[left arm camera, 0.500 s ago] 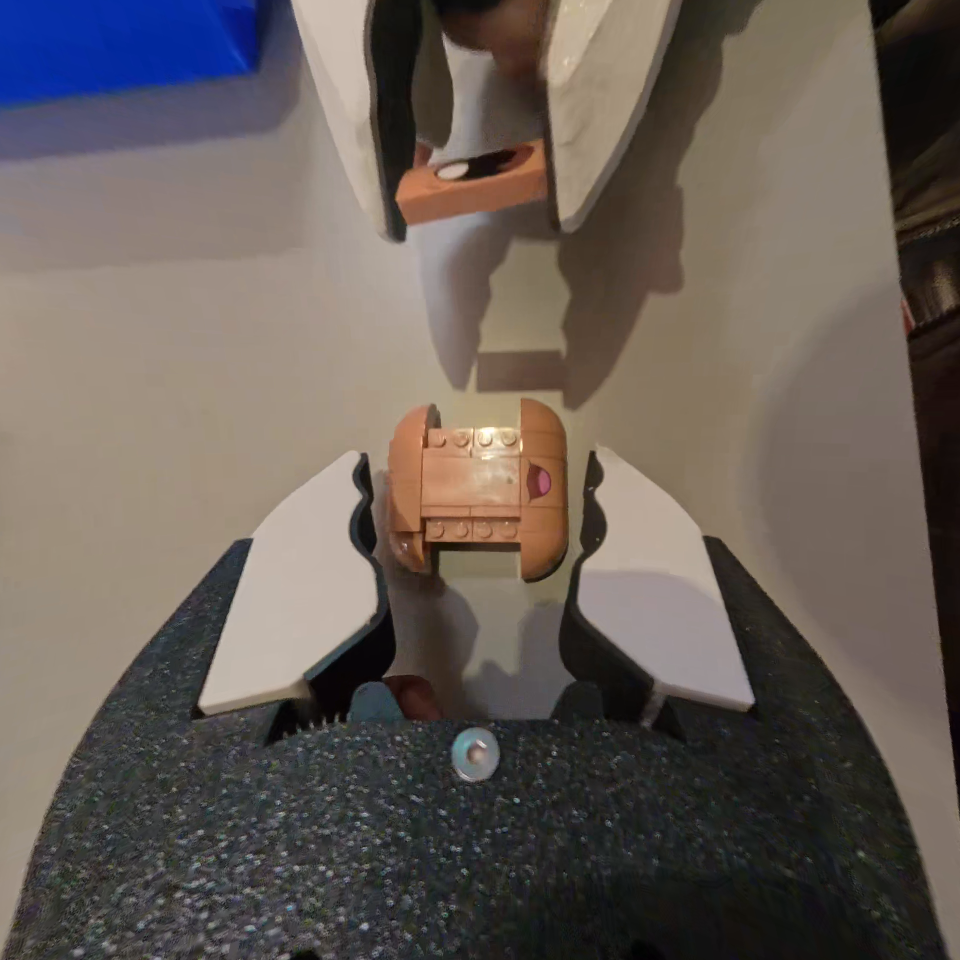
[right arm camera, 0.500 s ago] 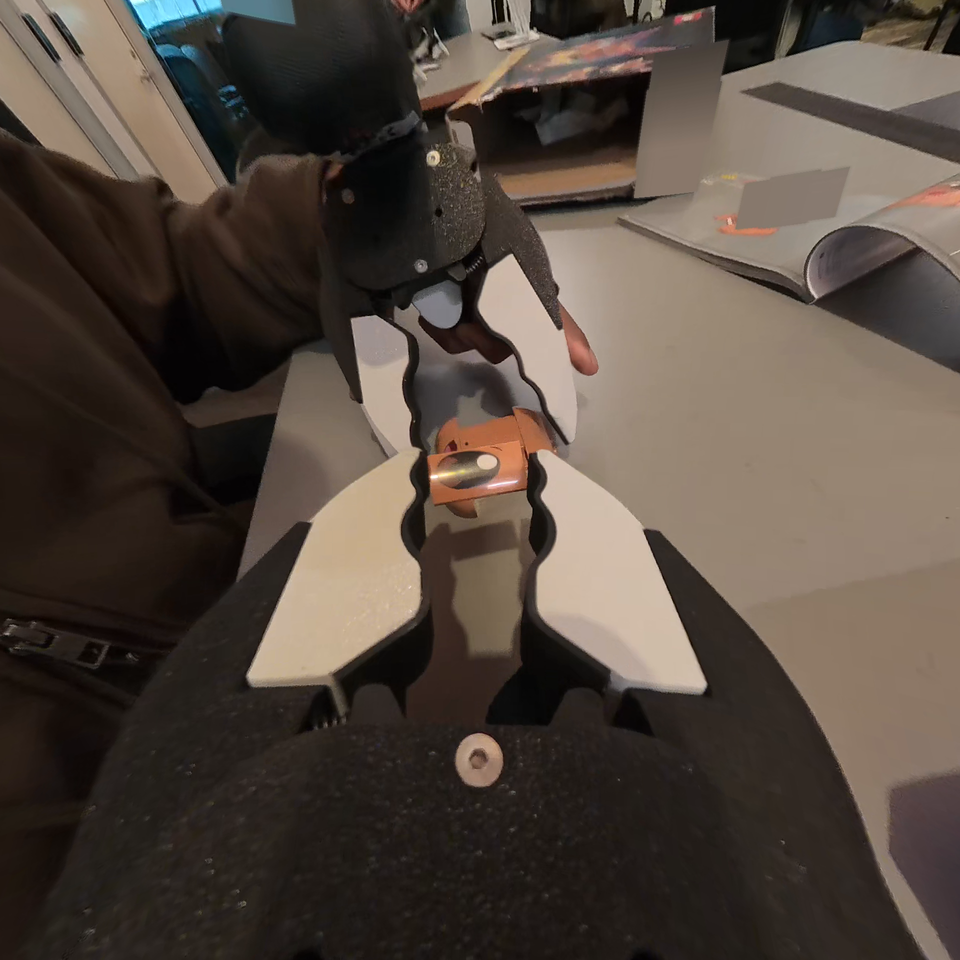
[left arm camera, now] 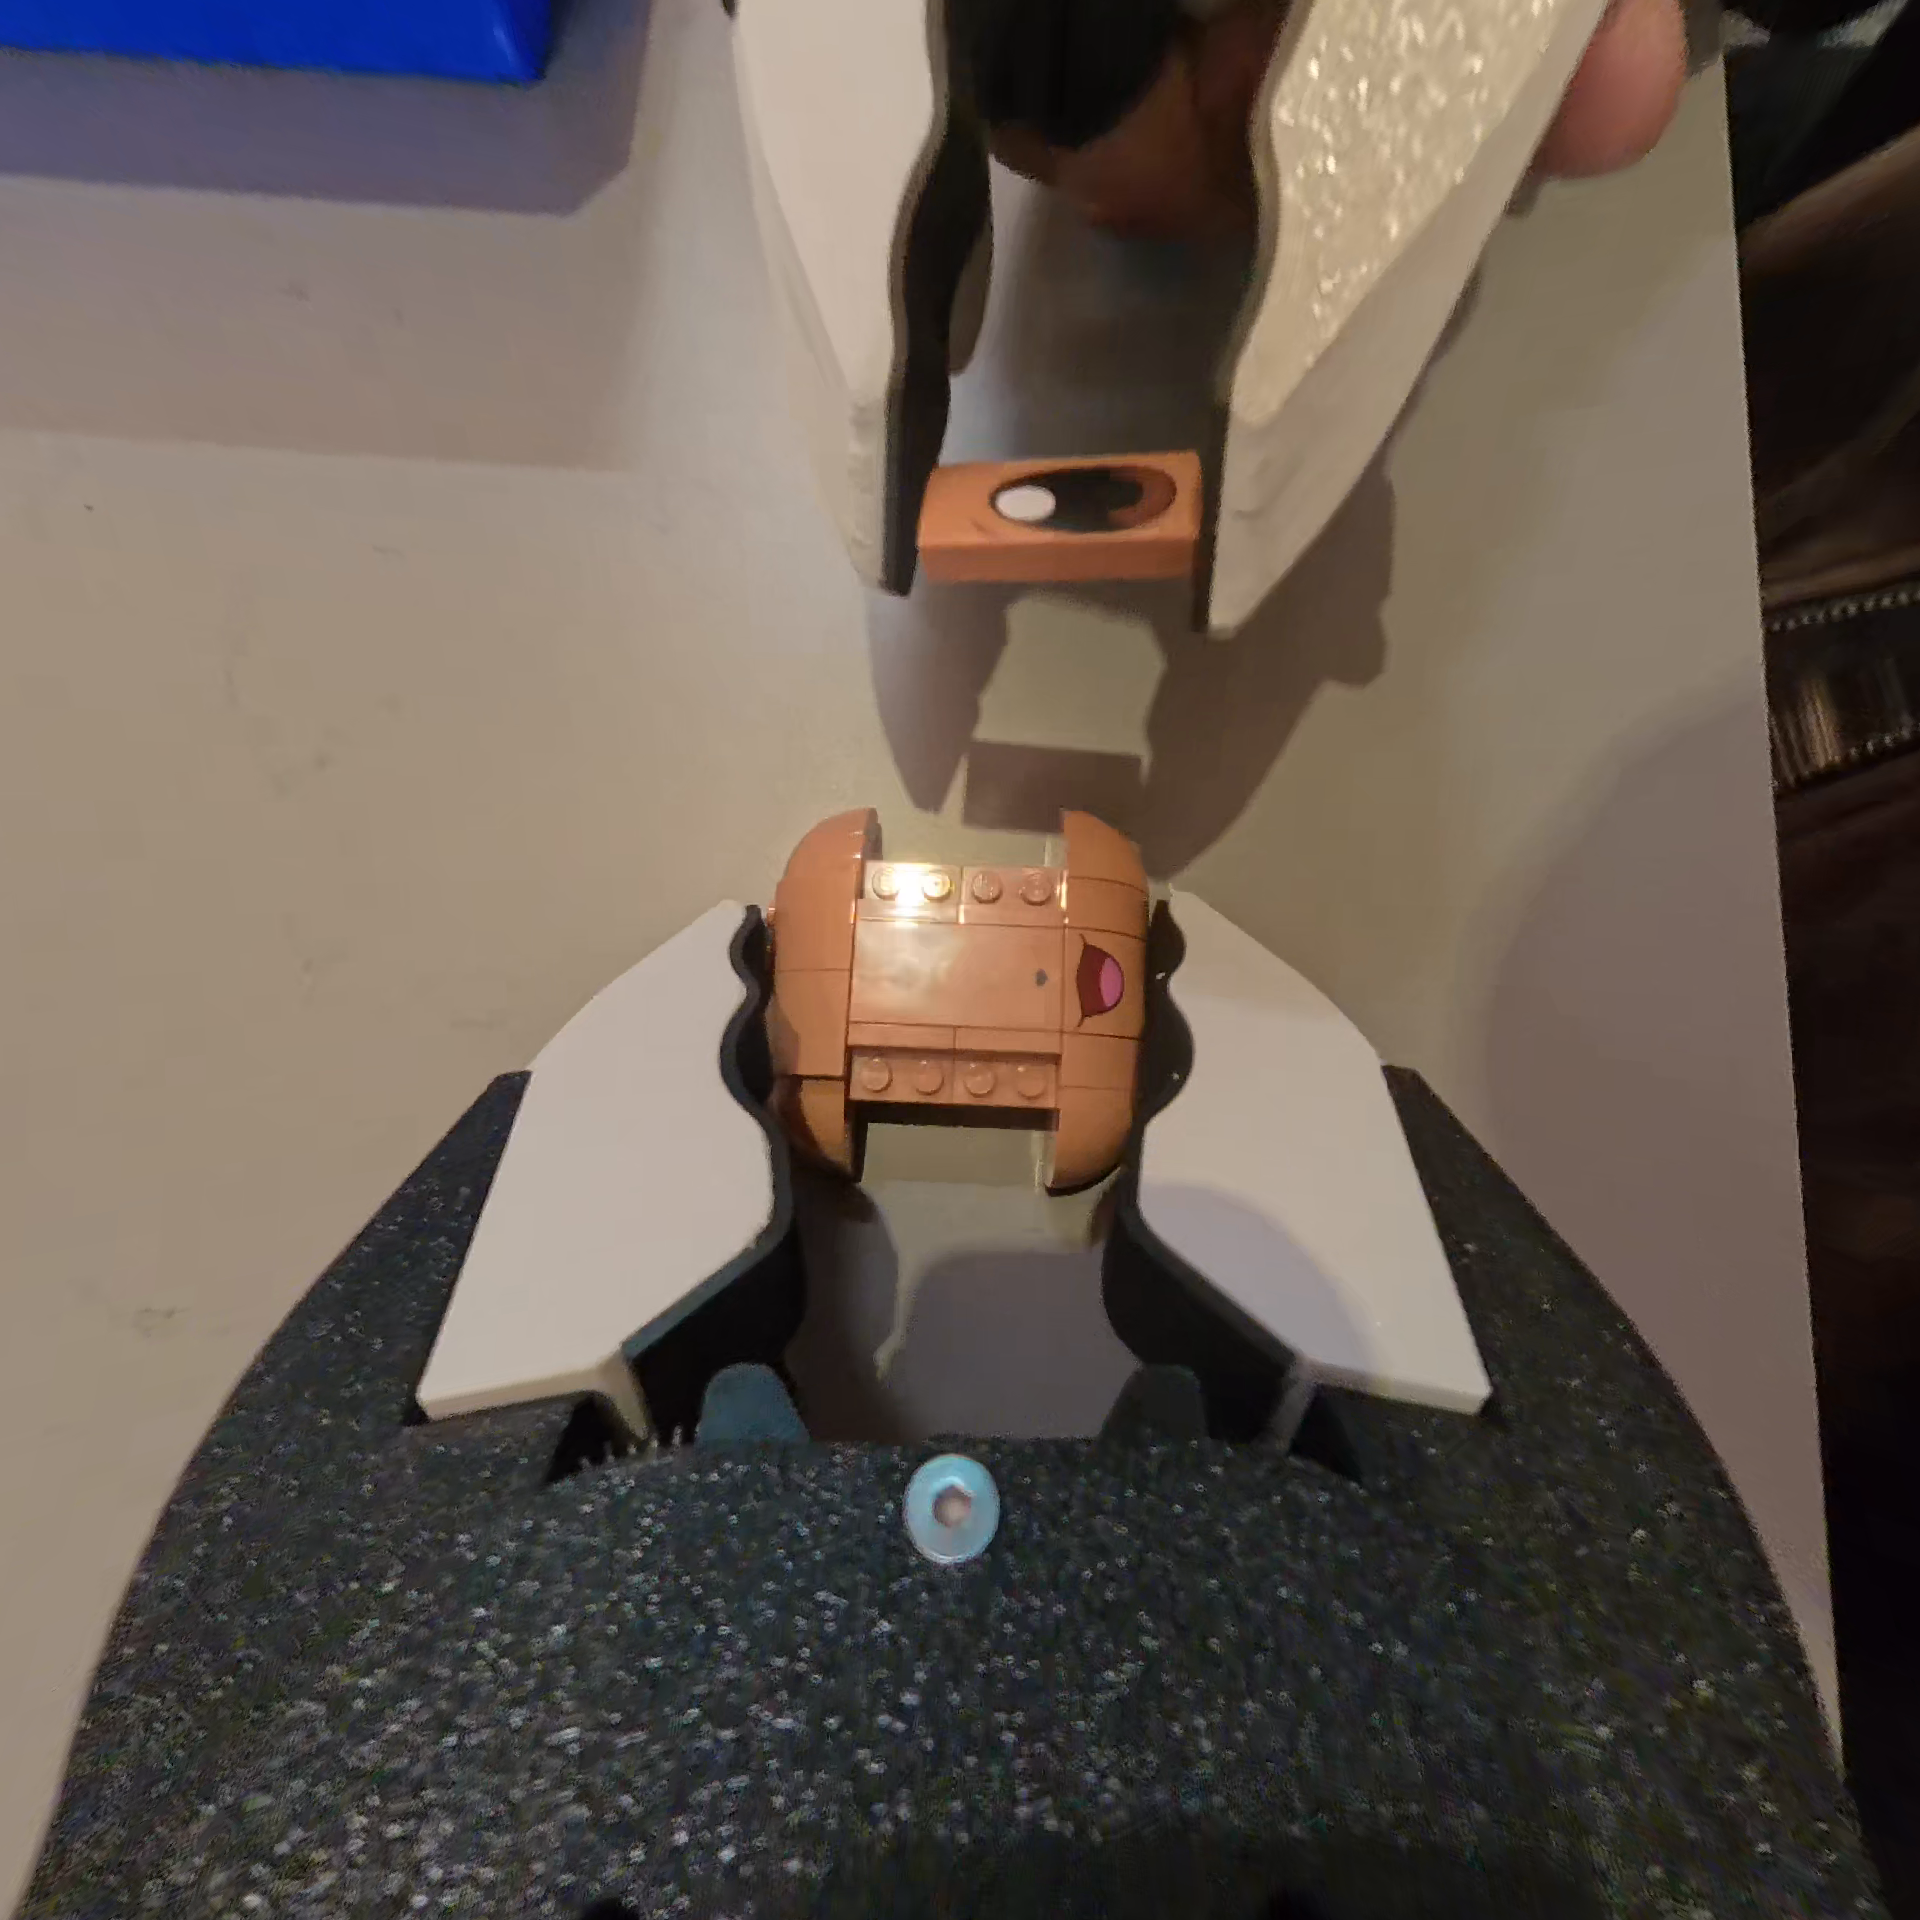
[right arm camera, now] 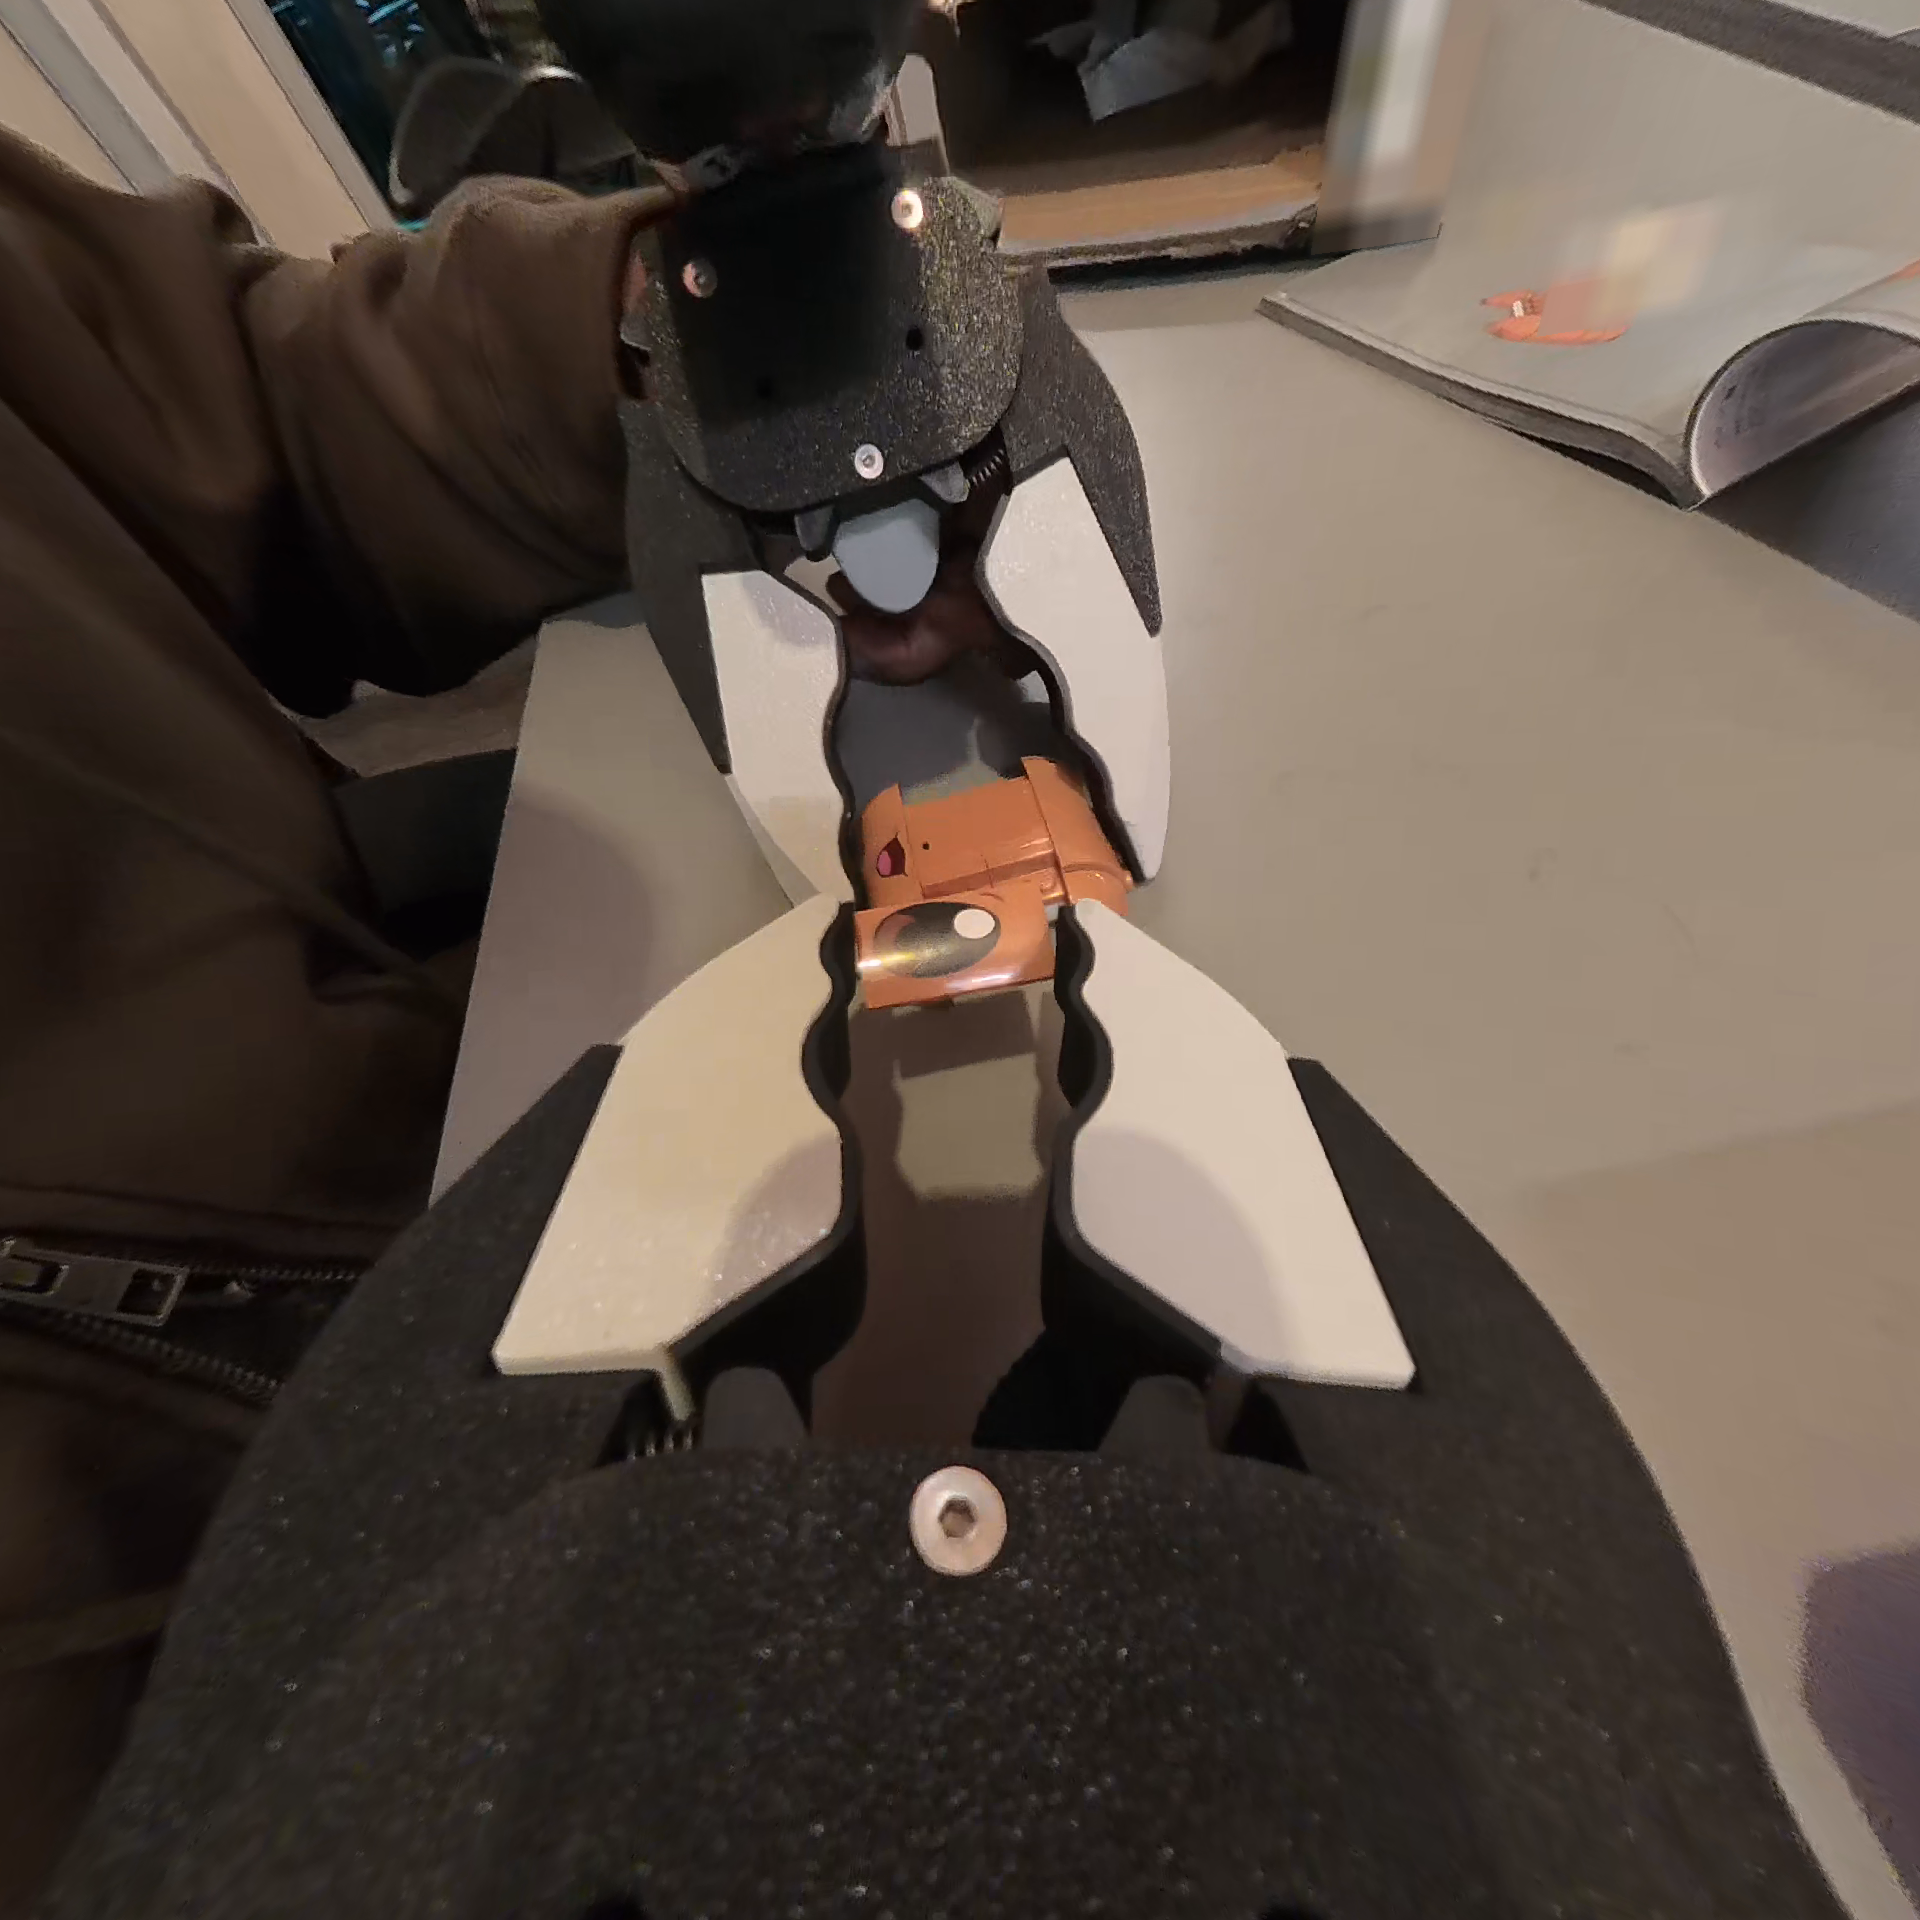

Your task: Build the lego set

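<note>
In my left gripper [left arm camera: 961,1023] I hold the brown lego head [left arm camera: 961,1003], a rounded assembly in tan-brown bricks; the two white fingers press on its curved sides, so this gripper is closed on it. In the left wrist view I see two rows of studs on the head, one at the far edge and one at the near edge, with a smooth plate between them, and a small printed mouth in red and pink on the right curved part. The head is lifted a little over the pale table [left arm camera: 312,831], and its shadow falls below it. My right gripper [left arm camera: 1049,582] comes from the top of that view, and it is clamped on a flat brown eye tile [left arm camera: 1060,514] that carries a black oval with a white dot. The tile sits between the very tips of the fingers, near the far row of studs but apart from it; the gap is clear in the left view. In the right wrist view the tile [right arm camera: 951,945] seems almost touching the head [right arm camera: 987,842], but the angle there is poor and I cannot say it surely. A person's dark brown sleeve [right arm camera: 312,436] reaches to the left gripper [right arm camera: 977,831]. On the table behind lie an open booklet [right arm camera: 1662,343] and a cardboard box [right arm camera: 1143,208], and a blue object [left arm camera: 270,36] shows at the upper left corner of the left view.
</note>
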Tool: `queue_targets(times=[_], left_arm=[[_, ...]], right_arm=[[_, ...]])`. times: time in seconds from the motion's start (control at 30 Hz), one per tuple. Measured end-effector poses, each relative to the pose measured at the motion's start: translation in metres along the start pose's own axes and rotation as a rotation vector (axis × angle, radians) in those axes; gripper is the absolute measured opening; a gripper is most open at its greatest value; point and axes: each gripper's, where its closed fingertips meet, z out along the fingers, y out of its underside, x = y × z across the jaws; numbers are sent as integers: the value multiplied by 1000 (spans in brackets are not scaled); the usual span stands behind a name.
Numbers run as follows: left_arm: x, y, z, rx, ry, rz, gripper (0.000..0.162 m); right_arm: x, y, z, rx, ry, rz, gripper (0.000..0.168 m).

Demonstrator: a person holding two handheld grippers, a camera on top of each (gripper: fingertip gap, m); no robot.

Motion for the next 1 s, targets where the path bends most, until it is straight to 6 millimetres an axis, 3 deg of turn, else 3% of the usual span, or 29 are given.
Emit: queue_targets(times=[0.17, 0.53, 0.77, 1.0], left_arm=[[4, -12, -1, 104, -58, -42, 70], [15, -72, -30, 523, -282, -92, 70], [25, -82, -42, 646, -256, -122, 69], [26, -82, -56, 714, -259, -145, 69]], right_arm=[[-4, -2, -1, -69, 14, -43, 37], [-19, -31, -17, -319, -6, -277, 37], [-32, -40, -14, -473, -59, -423, 37], [-37, -51, -7, -506, -74, -423, 37]])
